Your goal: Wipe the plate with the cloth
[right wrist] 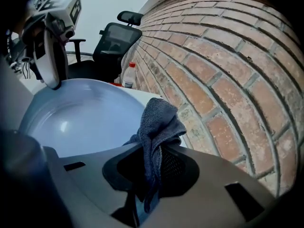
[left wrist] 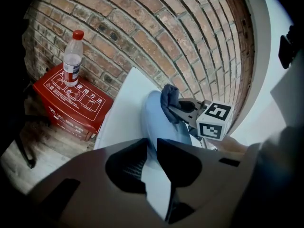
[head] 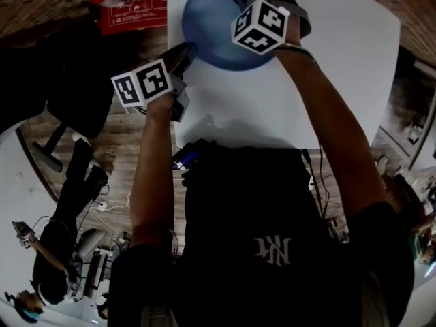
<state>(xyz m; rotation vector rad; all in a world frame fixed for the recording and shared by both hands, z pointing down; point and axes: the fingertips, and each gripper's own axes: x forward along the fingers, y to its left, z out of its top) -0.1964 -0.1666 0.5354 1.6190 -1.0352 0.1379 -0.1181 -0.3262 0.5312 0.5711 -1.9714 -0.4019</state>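
The left gripper (left wrist: 151, 163) is clamping the near-left rim of the stiff, probably slippery and breakable plate (right wrist: 80, 122), which is lying on the white surface (head: 340, 60). The right gripper (right wrist: 152, 160) is pinching the soft, light cloth (right wrist: 159, 122) at the plate's far side.

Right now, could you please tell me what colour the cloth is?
The cloth is dark bluish grey, seen best in the right gripper view.
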